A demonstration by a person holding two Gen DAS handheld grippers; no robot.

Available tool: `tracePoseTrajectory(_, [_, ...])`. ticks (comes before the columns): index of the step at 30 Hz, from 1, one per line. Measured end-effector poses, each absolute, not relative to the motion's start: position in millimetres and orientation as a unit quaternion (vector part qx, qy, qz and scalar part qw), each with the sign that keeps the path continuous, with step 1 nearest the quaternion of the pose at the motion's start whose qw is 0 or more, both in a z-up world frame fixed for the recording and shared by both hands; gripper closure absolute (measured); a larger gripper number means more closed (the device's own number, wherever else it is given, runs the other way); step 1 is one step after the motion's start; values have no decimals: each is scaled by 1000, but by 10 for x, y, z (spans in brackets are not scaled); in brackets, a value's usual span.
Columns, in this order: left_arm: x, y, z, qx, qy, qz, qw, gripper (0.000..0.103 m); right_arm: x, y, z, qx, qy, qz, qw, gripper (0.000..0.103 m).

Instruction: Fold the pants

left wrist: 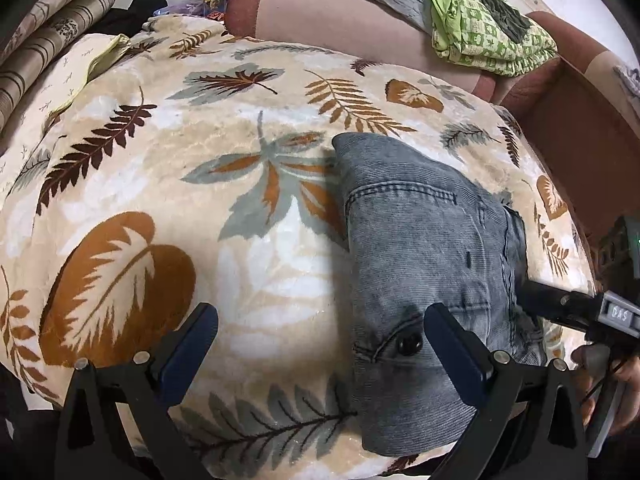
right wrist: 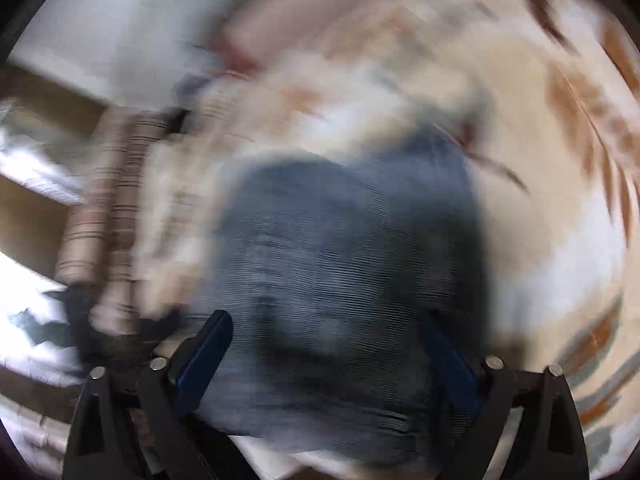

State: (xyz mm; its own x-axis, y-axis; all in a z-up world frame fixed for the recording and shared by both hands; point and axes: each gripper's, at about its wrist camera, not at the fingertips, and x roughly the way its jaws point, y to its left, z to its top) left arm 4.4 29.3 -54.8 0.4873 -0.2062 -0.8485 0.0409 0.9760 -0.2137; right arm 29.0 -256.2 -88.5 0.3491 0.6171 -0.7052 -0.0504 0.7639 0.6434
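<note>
Left wrist view: the pants are seen lying in a compact folded bundle on the blanket, right of centre; the left gripper is held wide, gripping nothing, one finger over the button; the right gripper is seen at the bundle's far edge. In the blurred right wrist view its fingers are spread wide above denim. The folding is judged nearly finished; a final smoothing or tidying is probably called for.
</note>
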Motion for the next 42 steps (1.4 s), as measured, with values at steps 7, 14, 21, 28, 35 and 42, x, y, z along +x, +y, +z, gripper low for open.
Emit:
tracePoseTrajectory(7, [51, 267, -583, -85, 503, -72, 857, 1, -32, -2616, -488, 318, 492, 279, 761, 14])
tracePoseTrajectory(14, [35, 299, -593, -78, 504, -68, 858, 1, -162, -2626, -819, 318, 532, 259, 741, 20])
tracePoseTrajectory(21, [149, 305, -618, -91, 512, -72, 851, 1, 89, -3041, -717, 317, 514, 198, 772, 20])
tracePoseTrajectory(28, [288, 127, -530, -68, 505, -79, 857, 1, 299, -3256, -851, 333, 519, 167, 769, 20])
tracePoseTrajectory(35, [312, 30, -527, -49, 500, -83, 861, 1, 249, -3229, -934, 329, 530, 164, 764, 20])
tracePoseTrajectory(42, [342, 45, -529, -56, 499, -79, 861, 1, 288, -3207, -920, 326, 530, 165, 765, 20])
